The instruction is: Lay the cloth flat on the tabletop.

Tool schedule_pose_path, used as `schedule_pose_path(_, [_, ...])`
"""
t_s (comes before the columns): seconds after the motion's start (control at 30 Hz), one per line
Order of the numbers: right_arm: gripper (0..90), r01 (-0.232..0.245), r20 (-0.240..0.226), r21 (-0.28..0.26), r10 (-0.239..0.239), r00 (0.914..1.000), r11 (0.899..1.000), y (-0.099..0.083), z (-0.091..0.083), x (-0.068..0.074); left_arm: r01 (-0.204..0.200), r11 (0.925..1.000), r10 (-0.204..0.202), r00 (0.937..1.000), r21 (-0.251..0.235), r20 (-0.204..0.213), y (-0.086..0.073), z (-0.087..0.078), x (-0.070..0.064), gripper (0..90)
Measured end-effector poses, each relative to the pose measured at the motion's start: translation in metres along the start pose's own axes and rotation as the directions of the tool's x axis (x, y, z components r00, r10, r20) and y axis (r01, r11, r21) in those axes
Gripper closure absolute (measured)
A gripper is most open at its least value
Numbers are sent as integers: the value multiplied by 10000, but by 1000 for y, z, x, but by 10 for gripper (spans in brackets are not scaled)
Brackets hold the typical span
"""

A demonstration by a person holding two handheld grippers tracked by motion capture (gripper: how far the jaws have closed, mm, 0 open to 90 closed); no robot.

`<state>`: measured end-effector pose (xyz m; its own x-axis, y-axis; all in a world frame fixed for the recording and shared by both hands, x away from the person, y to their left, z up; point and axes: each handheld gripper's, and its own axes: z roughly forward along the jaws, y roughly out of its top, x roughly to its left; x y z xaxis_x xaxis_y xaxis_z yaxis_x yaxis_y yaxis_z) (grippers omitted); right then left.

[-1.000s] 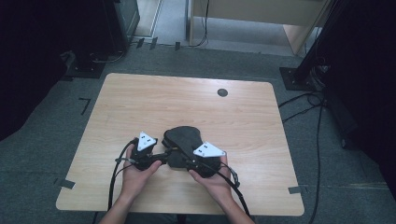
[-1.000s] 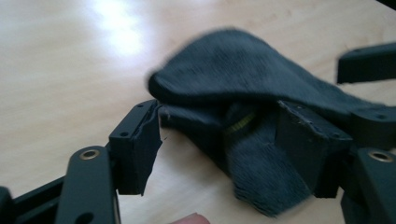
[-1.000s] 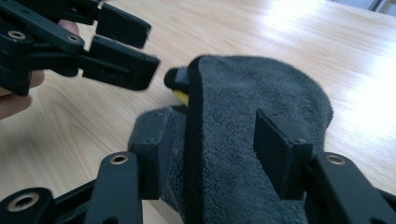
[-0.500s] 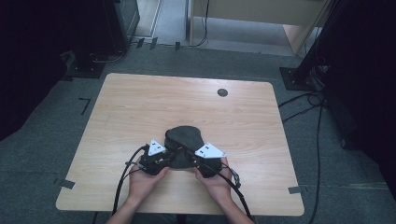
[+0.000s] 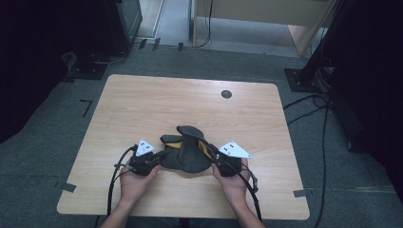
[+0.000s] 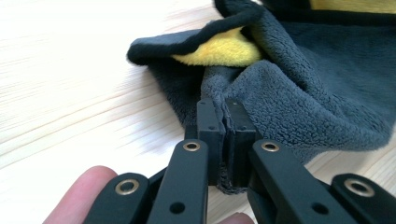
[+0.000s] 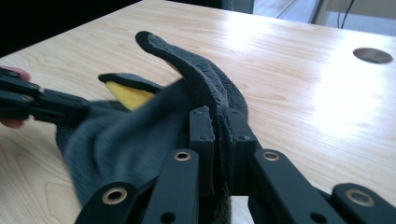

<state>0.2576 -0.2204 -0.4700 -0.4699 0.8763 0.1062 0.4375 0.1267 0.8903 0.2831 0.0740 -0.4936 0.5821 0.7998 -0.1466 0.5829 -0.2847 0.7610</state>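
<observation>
Lower centre of the high view: dark grey fleece cloth with yellow lining (image 5: 186, 153) lifted off the wooden table (image 5: 142, 104); my left gripper (image 6: 223, 122) and right gripper (image 7: 219, 128) each clamp an edge; grasp done, spreading or folding left, I judge

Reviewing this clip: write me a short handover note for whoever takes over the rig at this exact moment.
Left gripper: jaws shut on the left edge of the dark grey fleece cloth.
Right gripper: jaws shut on the opposite edge of the same cloth.
Cloth: bunched between the two grippers at the near middle of the wooden table, yellow lining showing at a fold, one flap standing up.
Done: both edges gripped.
Left: probably spreading or folding it; not flat or tidy yet.
</observation>
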Motion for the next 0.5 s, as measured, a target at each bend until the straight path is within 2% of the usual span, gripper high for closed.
schedule_pose_path(0.03, [841,-89,59,52,89,9999,9999,-1,-2,-1,54,10000,-54,9999,-31,-89,-2,-6,6,875])
schedule_pose_path(0.17, [841,-588,314,266,579,9978,9979,-5,-8,-9,139,9999,-139,9998,-52,-127,-6,-16,13,877])
schedule_pose_path(0.2, [841,-588,314,266,579,9978,9979,-5,-8,-9,139,9999,-139,9998,-52,-127,-6,-16,13,877])
schedule_pose_path(0.23, [840,-1151,478,466,1129,9925,9923,-8,-11,-16,126,9999,-126,9999,-8,-68,-6,-19,15,877])
schedule_pose_path(0.27, [840,-1151,478,466,1129,9925,9923,-8,-11,-16,126,9999,-126,9999,-8,-68,-6,-19,15,877])
schedule_pose_path(0.33, [825,-2030,679,766,1980,9778,9762,-14,-11,-27,-140,9993,132,9996,334,246,-7,-19,15,877])
schedule_pose_path(0.37, [825,-2030,679,766,1980,9778,9762,-14,-11,-27,-140,9993,132,9996,334,246,-7,-19,15,877])
schedule_pose_path(0.4, [795,-2512,920,1078,2419,9659,9619,-21,-12,-33,-333,9981,311,9987,526,415,-7,-18,14,876])
schedule_pose_path(0.43, [774,-2469,1147,1074,2346,9653,9631,-23,-12,-35,-465,9973,419,9959,562,804,-7,-18,15,875])
schedule_pose_path(0.47, [774,-2469,1147,1074,2346,9653,9631,-23,-12,-35,-465,9973,419,9959,562,804,-7,-18,15,873])
schedule_pose_path(0.5, [738,-2022,1642,832,1867,9686,9758,-21,-14,-37,-174,9997,153,9912,149,1316,-6,-21,19,867])
